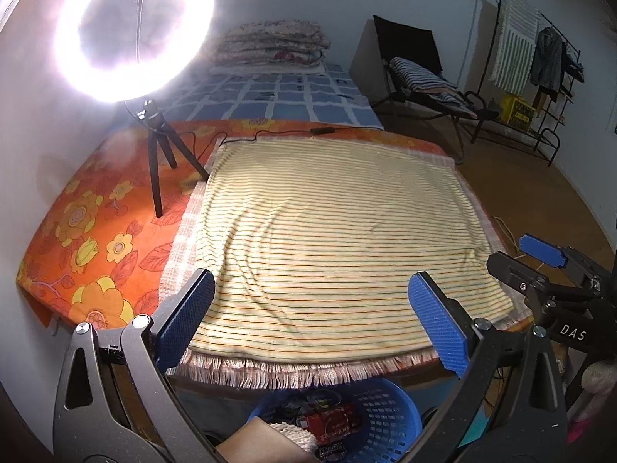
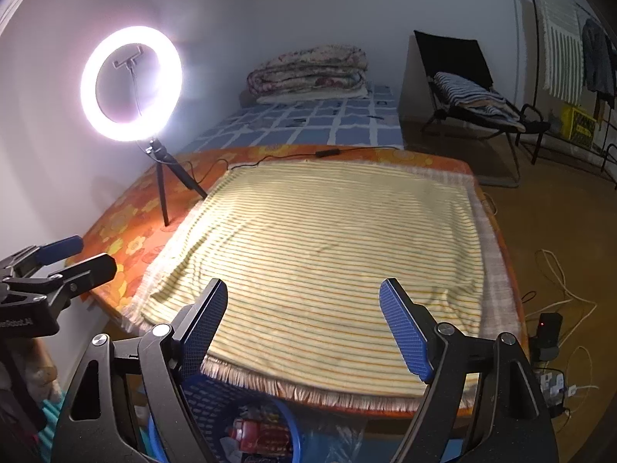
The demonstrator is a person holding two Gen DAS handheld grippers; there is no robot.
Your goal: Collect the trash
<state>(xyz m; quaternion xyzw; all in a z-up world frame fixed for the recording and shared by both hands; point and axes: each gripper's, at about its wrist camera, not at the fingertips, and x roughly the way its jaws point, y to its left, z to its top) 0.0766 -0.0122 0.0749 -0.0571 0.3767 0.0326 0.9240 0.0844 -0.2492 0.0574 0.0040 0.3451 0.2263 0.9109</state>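
A blue plastic basket [image 1: 380, 416] stands on the floor below the table's near edge and holds trash, among it red wrappers [image 1: 335, 420]. My left gripper [image 1: 312, 324] hangs open above the basket and the fringe of the striped cloth [image 1: 339, 223], with nothing between its blue pads. In the right wrist view, my right gripper [image 2: 304, 324] is also open and holds nothing, and the basket [image 2: 216, 405] with the red wrappers [image 2: 262, 436] lies below it. Each gripper shows in the other's view: the right gripper [image 1: 528, 262] at the right edge, the left gripper [image 2: 77, 258] at the left edge.
A lit ring light on a small tripod [image 2: 162, 177] stands on the orange flowered cover [image 2: 127, 223] at the left, its cable [image 2: 327, 152] running along the far edge. Beyond are a bed with folded blankets [image 2: 308, 69], a chair [image 2: 470, 92] and a clothes rack. Cords and a power strip [image 2: 551, 382] lie on the floor at right.
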